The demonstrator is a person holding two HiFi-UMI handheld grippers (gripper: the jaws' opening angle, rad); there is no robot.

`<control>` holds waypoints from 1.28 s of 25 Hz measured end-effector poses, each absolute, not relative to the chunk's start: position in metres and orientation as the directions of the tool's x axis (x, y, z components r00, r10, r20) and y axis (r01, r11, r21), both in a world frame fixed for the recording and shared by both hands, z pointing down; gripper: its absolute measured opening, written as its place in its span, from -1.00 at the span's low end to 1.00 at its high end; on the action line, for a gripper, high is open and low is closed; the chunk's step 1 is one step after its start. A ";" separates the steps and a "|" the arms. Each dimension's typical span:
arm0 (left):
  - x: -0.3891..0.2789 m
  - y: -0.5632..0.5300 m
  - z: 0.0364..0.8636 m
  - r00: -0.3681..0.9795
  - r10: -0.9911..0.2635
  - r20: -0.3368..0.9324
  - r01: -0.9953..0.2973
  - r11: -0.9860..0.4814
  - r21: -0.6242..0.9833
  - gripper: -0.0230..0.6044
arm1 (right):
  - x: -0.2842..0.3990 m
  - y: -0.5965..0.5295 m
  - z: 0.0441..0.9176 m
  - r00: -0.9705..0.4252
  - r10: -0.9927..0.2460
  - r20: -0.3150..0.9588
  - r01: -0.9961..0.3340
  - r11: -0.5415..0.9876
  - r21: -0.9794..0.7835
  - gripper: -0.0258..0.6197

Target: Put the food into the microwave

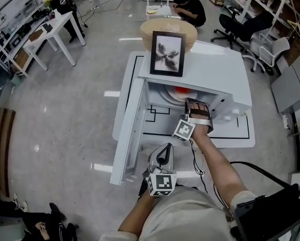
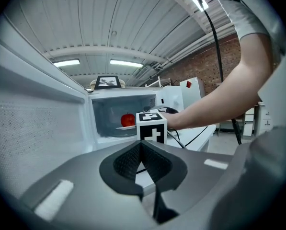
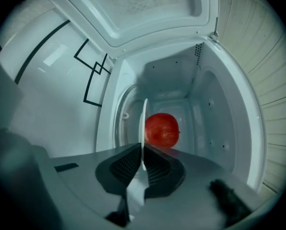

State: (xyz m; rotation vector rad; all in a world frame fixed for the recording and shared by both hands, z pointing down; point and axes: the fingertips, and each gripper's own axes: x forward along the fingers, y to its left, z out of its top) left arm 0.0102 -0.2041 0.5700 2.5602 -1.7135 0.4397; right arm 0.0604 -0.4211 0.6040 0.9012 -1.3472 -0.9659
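The white desk (image 1: 242, 137) carries the microwave (image 1: 215, 77), its door (image 1: 131, 129) swung open at nine o'clock. Inside the cavity is a white plate (image 3: 144, 121) bearing a red apple (image 3: 162, 130). The right claw (image 3: 142, 151) pinches the plate's rim. The left claw (image 2: 142, 146), at six o'clock of the oven, is pressed together, empty.

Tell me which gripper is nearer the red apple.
Right. The right gripper is at the microwave opening, shut on the plate carrying the apple; the left gripper hangs back outside, near the open door.
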 end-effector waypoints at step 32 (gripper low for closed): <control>0.041 -0.201 0.587 0.490 -0.812 0.316 -0.851 -0.524 -0.026 -0.90 | 0.046 -0.442 0.588 -0.455 -0.771 0.445 -0.819 0.558 0.131 -0.17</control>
